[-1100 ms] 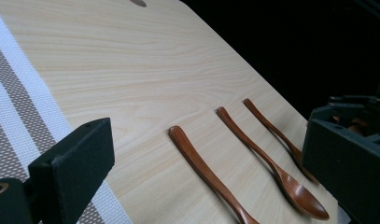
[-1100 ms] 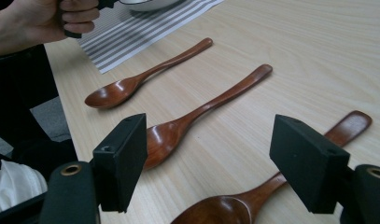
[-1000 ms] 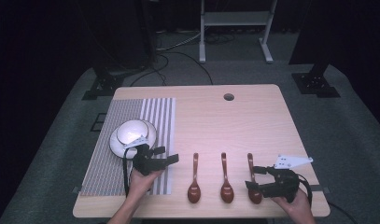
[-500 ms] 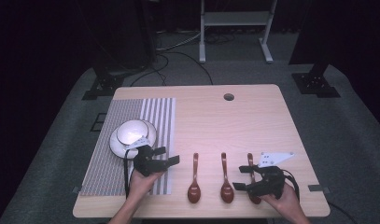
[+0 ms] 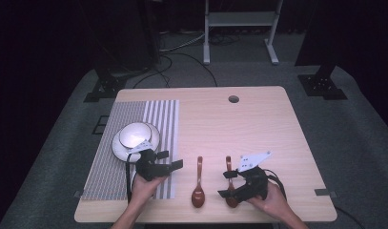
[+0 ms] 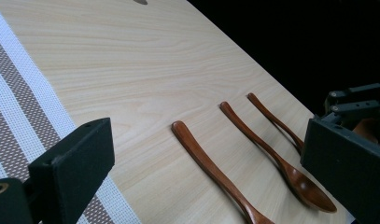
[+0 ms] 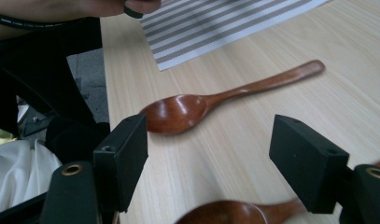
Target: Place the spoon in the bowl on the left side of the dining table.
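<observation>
Under your right hand-held gripper [image 5: 228, 184], wide open, lies a spoon [image 7: 215, 213]. It looks hard, smooth and light, so pinch its thin handle. Your left hand-held gripper [image 5: 170, 160] is open too.

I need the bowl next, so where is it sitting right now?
In the high view the white bowl sits on a plate on the striped placemat, at the table's left, just beyond the left gripper.

High view overhead; gripper views low, close, sharing spoons [image 6: 211, 163].
</observation>
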Demonstrator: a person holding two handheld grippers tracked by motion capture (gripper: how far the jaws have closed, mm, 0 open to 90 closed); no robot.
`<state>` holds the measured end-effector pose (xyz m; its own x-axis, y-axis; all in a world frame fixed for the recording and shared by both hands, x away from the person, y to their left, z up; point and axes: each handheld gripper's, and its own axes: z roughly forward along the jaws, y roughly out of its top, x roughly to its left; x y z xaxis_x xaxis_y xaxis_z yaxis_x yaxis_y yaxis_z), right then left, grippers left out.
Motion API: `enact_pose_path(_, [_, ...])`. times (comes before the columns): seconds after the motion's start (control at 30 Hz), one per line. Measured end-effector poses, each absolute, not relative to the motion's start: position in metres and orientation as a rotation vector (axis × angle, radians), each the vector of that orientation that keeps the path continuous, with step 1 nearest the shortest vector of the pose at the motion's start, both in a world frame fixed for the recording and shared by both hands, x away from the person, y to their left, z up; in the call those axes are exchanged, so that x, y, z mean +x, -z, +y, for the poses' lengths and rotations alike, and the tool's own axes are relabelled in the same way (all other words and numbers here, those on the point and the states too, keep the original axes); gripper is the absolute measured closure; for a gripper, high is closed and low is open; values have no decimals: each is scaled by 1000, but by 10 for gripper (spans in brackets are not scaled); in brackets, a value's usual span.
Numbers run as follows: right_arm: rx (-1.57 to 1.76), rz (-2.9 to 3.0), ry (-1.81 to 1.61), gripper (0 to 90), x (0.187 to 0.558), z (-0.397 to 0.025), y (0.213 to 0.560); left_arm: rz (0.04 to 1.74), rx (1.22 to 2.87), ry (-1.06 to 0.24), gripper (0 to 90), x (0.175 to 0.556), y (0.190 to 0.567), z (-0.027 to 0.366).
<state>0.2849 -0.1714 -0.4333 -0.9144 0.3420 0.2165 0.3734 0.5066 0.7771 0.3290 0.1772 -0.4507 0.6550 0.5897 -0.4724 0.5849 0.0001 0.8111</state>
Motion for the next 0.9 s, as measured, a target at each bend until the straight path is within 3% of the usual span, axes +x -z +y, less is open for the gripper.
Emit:
enact_pose_path(0.43, [-478, -2739, 1309, 372, 285, -132, 426, 975, 1661, 0, 17, 330, 452, 178])
enact_pose_path(0.9, [-346, -2785, 1145, 594, 283, -96, 445, 978, 1659, 11, 18, 330, 452, 177])
